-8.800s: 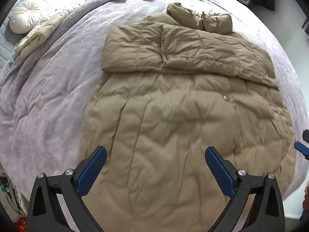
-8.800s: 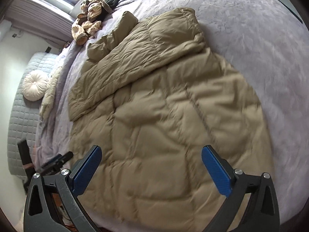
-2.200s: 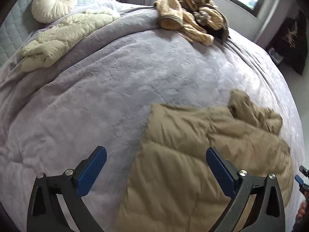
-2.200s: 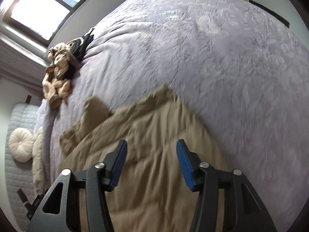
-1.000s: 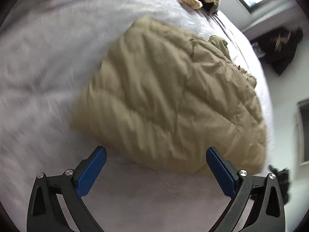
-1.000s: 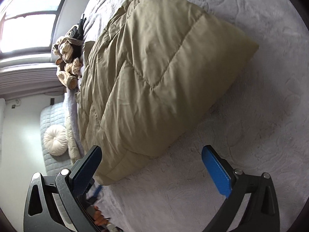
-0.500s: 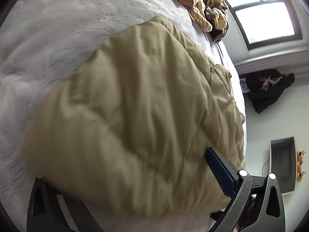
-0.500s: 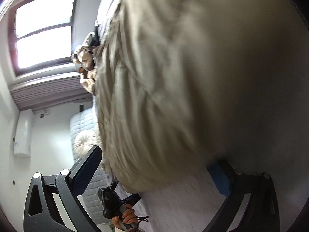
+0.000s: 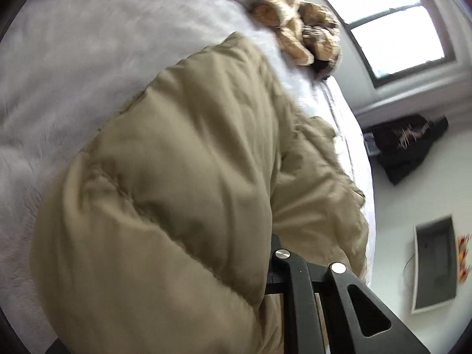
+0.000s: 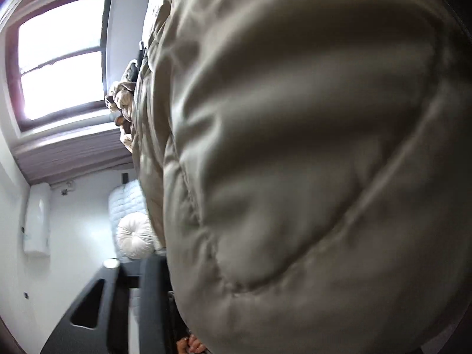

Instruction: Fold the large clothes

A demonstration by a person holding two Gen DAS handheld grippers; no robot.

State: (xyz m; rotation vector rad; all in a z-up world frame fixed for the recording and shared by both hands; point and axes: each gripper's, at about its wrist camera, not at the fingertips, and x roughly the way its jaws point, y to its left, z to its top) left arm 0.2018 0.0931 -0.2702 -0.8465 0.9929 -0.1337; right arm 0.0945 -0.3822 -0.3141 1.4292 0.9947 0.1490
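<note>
Your left gripper [image 9: 265, 277] is closing on the near edge of the khaki padded coat [image 9: 183, 177]: the quilted fabric bulges over one arm and hides it completely, and only the other black arm shows at the lower right, its tip buried against the cloth. The coat lies folded into a thick bundle on the grey bedspread [image 9: 73, 59], near the edge of the bed, with a loose part trailing off toward the window [image 9: 392, 29]. Beyond it, on the bedspread, sits a heap of tan and cream clothes [image 9: 301, 35].

Your right gripper [image 10: 165, 292] is closing too (the view is blurred and almost filled by the coat [image 10: 309, 162]). The fabric runs in between the arms; only one dark arm is seen at the lower left, the other is covered, and you cannot tell from this view whether the pads already press the cloth. Past the coat's edge you see a round white cushion [image 10: 135, 237] against a quilted headboard [image 10: 125, 203], and fingers of a hand [image 10: 191, 346] at the bottom edge
</note>
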